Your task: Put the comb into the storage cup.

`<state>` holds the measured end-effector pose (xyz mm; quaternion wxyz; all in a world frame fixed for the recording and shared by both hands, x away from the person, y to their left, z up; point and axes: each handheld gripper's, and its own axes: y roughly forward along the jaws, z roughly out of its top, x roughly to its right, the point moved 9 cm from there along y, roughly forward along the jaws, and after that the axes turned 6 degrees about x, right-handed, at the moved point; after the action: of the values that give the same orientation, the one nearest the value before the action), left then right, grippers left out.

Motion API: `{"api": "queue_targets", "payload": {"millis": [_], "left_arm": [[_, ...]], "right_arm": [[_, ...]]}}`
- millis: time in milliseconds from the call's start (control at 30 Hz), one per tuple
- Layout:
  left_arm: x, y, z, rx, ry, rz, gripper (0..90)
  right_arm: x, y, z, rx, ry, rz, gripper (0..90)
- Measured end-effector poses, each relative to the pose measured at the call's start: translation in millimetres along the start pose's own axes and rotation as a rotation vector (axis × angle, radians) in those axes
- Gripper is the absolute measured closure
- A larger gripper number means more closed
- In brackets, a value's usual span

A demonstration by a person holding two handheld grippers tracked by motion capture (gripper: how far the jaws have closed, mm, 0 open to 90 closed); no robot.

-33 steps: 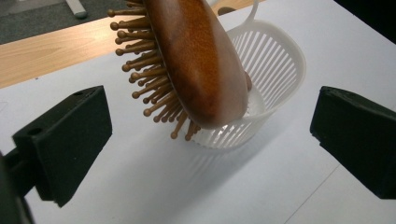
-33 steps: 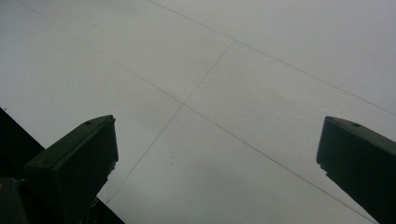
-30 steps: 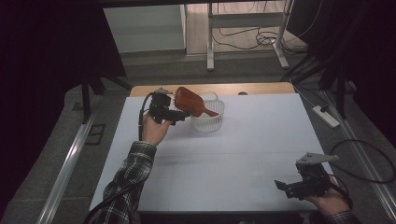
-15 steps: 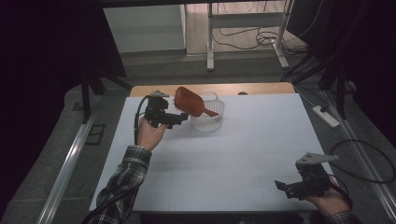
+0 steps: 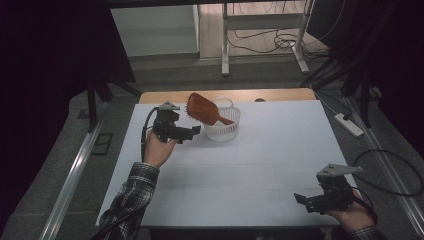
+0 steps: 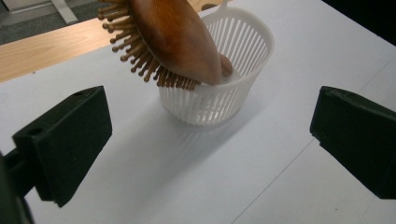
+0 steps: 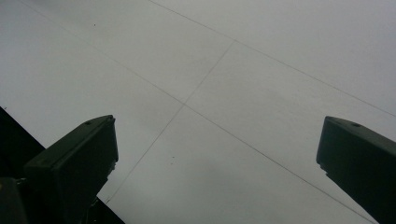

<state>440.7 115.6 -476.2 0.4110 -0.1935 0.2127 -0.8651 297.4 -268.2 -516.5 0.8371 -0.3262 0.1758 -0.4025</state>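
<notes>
High view showed the right claw (image 5: 306, 199) nearest, jaws apart and empty, low over the white table (image 5: 280, 150) at its near right corner. Farther off, the left claw (image 5: 192, 132) hung open just beside the white basket (image 5: 222, 131), where a wooden hairbrush (image 5: 204, 110) leaned, handle inside.

hairbrush (image 5: 202, 108) in basket (image 5: 222, 131), on table (image 5: 260, 165)
</notes>
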Motion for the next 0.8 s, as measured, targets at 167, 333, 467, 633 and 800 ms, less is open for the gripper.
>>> {"api": "queue_targets", "payload": {"millis": [167,333,467,633,800], "left_arm": [[1.5,-2.4,-8.1,0.005,0.0,0.002,0.0],[2.5,-4.7,-13.0,0.013,-0.002,-0.004,0.0],[3.1,-5.5,-16.8,0.019,0.001,0.0,0.1],[5.1,-6.1,-22.5,0.026,0.006,-0.005,0.1],[5.4,-8.1,-25.8,0.03,0.016,0.004,0.1]], "right_arm": [[0.1,0.1,0.0,-0.001,0.001,-0.002,0.0],[0.0,0.3,0.0,-0.002,-0.001,-0.002,0.0],[0.0,0.4,-0.3,-0.004,-0.003,-0.002,0.0],[-0.1,0.5,-0.4,-0.005,-0.004,-0.003,0.0],[-0.2,0.5,-0.4,-0.006,-0.004,-0.003,0.0]]}}
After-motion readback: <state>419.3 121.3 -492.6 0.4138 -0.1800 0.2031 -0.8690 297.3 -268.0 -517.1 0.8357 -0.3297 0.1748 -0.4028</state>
